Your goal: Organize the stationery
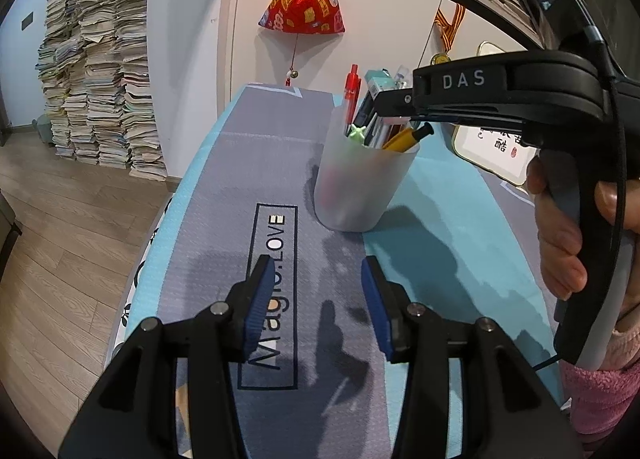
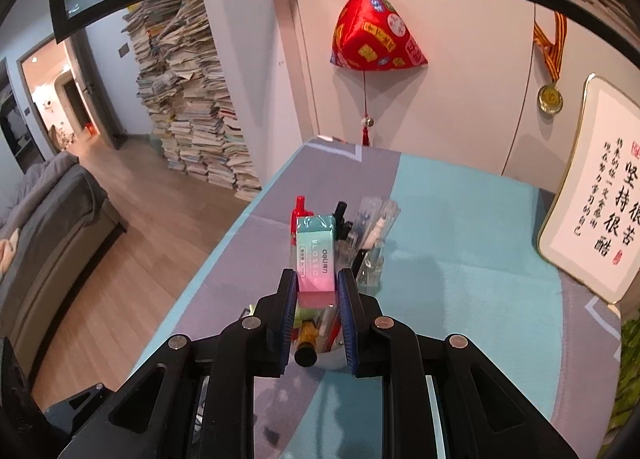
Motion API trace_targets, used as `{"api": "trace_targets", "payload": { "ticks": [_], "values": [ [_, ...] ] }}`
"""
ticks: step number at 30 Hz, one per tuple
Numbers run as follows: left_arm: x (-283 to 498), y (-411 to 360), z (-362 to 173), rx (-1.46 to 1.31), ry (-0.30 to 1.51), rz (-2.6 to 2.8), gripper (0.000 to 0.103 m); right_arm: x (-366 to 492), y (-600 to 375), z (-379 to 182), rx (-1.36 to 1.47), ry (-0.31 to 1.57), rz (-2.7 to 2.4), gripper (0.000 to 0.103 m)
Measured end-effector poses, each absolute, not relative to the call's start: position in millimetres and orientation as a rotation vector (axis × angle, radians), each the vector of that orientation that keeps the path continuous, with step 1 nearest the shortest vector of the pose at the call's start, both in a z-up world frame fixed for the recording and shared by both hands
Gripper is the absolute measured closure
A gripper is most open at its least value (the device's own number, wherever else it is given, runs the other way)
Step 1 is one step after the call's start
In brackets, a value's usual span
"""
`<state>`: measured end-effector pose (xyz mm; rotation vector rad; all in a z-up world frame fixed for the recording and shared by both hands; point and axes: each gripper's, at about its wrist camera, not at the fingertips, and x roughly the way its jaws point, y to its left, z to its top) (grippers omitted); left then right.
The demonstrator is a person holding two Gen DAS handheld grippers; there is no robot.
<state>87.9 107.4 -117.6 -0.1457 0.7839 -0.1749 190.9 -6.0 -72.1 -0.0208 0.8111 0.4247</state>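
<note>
A frosted pen cup stands on the grey and teal desk mat. It holds a red pen, a yellow pen and several others. My right gripper is shut on a teal and pink eraser box. In the left wrist view the right gripper hangs just above the cup's mouth, the eraser at its tip among the pen tops. A hand grips its handle. My left gripper stays low over the mat, nearer than the cup, open with nothing between its pads.
A framed calligraphy plaque leans at the right on the mat. A red pyramid ornament and a medal hang on the wall behind. The table's left edge drops to the wood floor, where tall paper stacks stand.
</note>
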Motion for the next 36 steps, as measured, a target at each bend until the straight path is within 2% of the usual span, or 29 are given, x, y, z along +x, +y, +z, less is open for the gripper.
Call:
{"api": "trace_targets", "payload": {
  "ticks": [13, 22, 31, 33, 35, 36],
  "values": [
    [88.0, 102.7, -119.4, -0.138, 0.791, -0.177, 0.06, 190.4, -11.5, -74.4, 0.024, 0.839, 0.454, 0.08],
    [90.8, 95.9, -115.1, -0.128, 0.786, -0.179, 0.057, 160.2, -42.4, -66.4, 0.021, 0.806, 0.435, 0.08],
    [80.1, 65.4, -96.0, -0.041, 0.717, -0.204, 0.047, 110.1, -108.2, -55.3, 0.049, 0.743, 0.305, 0.079],
    [76.2, 58.4, -88.4, -0.028, 0.697, -0.209, 0.045, 97.3, -125.3, -48.6, 0.061, 0.719, 0.259, 0.076],
    [74.1, 52.7, -80.2, -0.021, 0.678, -0.212, 0.043, 83.9, -138.3, -40.7, 0.062, 0.682, 0.208, 0.057],
    [70.9, 48.8, -73.7, -0.013, 0.662, -0.212, 0.04, 78.1, -143.2, -36.4, 0.063, 0.662, 0.187, 0.053]
  ]
}}
